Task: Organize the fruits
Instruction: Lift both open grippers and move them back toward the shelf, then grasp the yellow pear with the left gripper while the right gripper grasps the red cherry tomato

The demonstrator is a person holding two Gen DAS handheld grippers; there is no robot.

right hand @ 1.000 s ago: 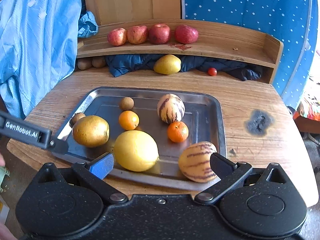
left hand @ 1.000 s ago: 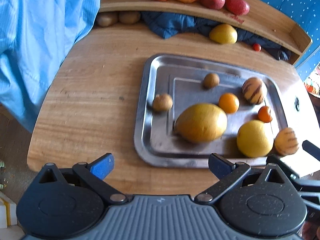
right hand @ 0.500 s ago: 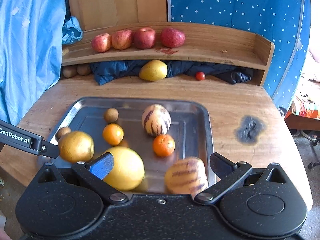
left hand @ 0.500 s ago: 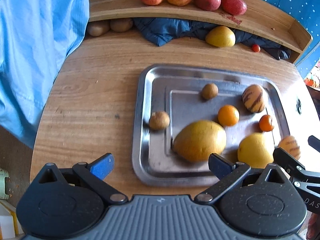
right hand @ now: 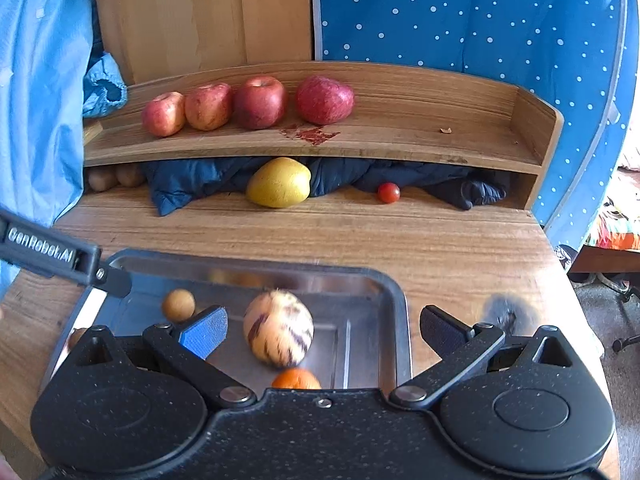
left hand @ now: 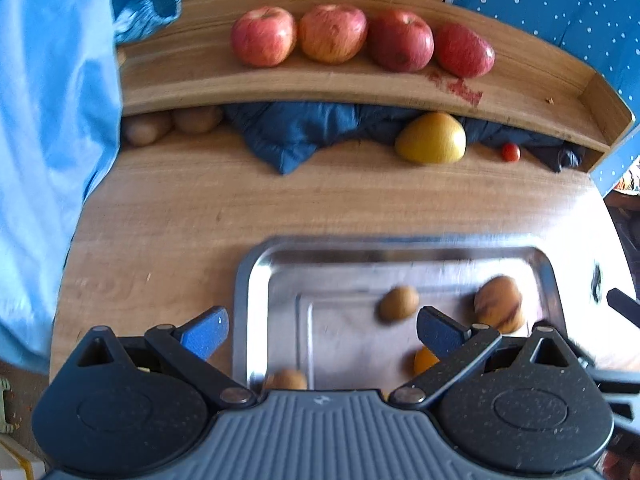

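Sorting partly done: four apples lined on shelf.
Below it, tray holds several fruits; I keep left gripper and right gripper spread, empty.

My right gripper hangs over the near end of the steel tray, fingers spread wide with nothing between them. Below sits a blurred cream fruit with dark stripes, a small orange citrus just nearer, and a little round brown fruit to the left. Beyond, on the wooden table, lies a yellow pear-shaped fruit and a small red tomato. Four red apples line the wooden shelf.
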